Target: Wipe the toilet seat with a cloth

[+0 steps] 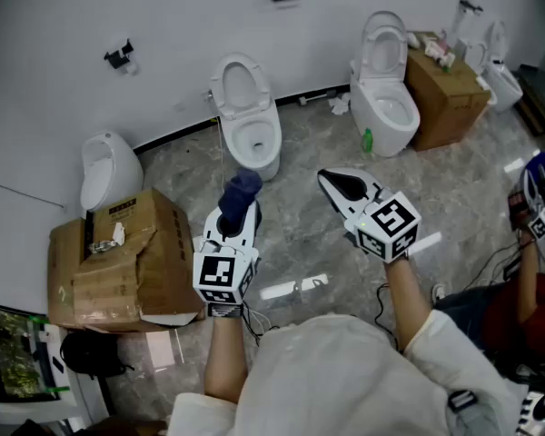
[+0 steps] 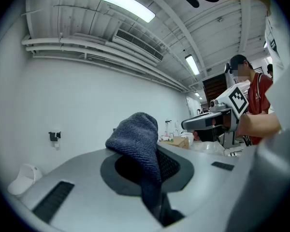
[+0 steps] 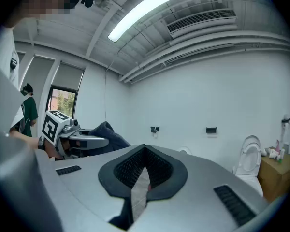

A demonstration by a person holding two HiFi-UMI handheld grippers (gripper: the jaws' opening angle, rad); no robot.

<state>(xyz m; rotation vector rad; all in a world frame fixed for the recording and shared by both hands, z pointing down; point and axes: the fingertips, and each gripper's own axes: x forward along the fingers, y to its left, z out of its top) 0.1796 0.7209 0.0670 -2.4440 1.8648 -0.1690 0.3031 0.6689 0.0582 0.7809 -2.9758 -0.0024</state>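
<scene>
Taking the middle toilet as the landmark, a urinal stands to its left and a torn cardboard box lies nearer the person than that. A step that drifts left toward them could bump either.

The left gripper is held level, short of the toilet and well apart from it. Its jaws pinch the dark blue cloth. In the left gripper view the jaws grip only a lower fold, and most of the cloth bulges loose above them. That is probably the main risk. Drag against the rim could pull the fold out, or the hard jaw tips could scrape the porcelain in place of the fabric.

The toilet seat appears tipped back against the wall. Pressure on it there could knock it down onto the bowl, and its underside may be missed.

The right gripper floats to the right of the toilet and equally short of it. Its jaws are pressed together with nothing between them, so it cannot steady the seat unless it opens first.

Further right stands a second toilet with another box beside it, so the wrong fixture could be wiped. Cables cross the floor near the person's feet, where they could trip someone. At the far right a second person is working close by.
</scene>
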